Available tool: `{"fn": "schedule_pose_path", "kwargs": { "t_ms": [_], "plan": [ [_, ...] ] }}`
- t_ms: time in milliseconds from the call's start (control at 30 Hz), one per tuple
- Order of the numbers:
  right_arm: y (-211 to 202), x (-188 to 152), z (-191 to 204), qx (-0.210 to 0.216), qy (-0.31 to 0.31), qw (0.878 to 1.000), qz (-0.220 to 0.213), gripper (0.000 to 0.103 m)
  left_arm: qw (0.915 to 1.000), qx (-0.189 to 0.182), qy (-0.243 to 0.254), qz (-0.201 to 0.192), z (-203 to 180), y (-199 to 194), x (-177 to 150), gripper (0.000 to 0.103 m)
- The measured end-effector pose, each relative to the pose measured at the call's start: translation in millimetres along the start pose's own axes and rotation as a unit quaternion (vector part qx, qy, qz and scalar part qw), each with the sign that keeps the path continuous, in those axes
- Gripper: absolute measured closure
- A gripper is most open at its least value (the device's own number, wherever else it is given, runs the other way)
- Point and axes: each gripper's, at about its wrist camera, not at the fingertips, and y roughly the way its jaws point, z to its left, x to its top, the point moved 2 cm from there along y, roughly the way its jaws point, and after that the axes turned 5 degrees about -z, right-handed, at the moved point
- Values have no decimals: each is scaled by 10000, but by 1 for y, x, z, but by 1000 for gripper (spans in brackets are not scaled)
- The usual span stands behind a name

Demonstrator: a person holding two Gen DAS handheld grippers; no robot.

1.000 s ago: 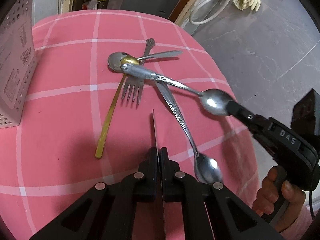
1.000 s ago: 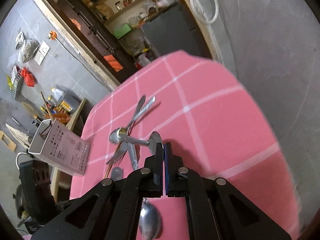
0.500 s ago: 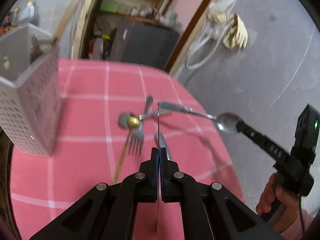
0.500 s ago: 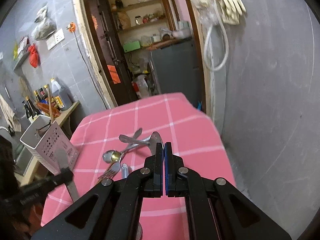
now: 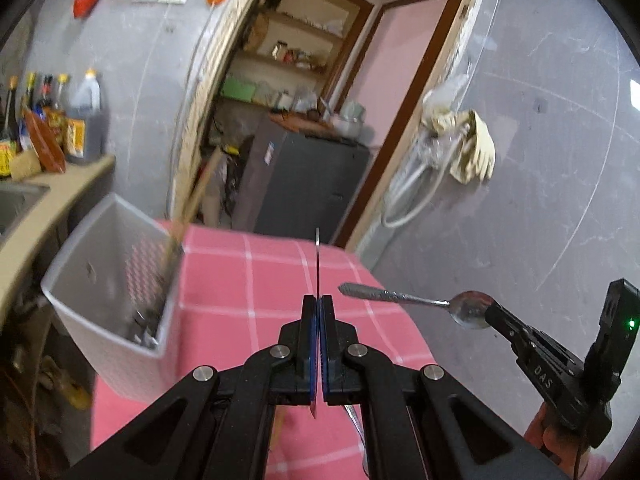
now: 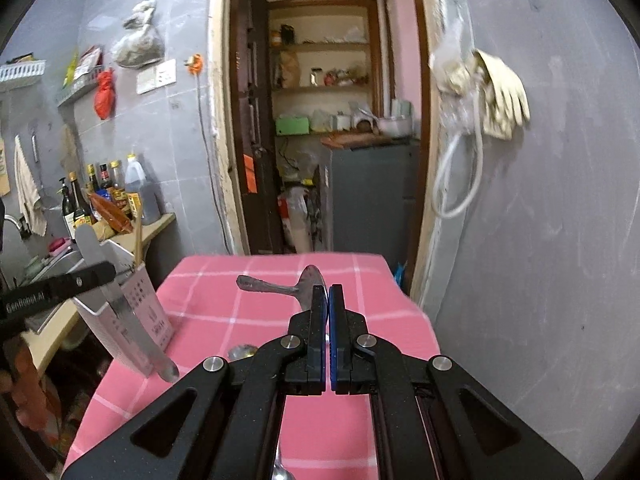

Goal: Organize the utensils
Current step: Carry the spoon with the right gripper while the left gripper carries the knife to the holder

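At the bottom centre of the left view, my left gripper pinches a flat steel knife edge-on. My right gripper clamps a patterned steel spoon by its bowl, mid-right. Neither is yet in the white perforated holder at left on the pink checked counter; more cutlery shows low in both views.

Ahead of me a doorway opens onto pantry shelves cluttered with jars, with a dark grey cabinet below. Bottles of sauce crowd the counter at left. Pale rubber gloves and a looped white hose hang on the grey wall at right.
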Motion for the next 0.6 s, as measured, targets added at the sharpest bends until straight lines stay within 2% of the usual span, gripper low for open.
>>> {"fn": "schedule_pose_path", "kwargs": {
  "t_ms": [267,600],
  "plan": [
    [-11,38,48,106,-634,9971,-396,102,9981,256,319,-461,10,-28,41,101],
    [-26,75,106,496,-1098,9903,-692,102,9929,535,423,-976,38,-62,82,101]
  ]
}}
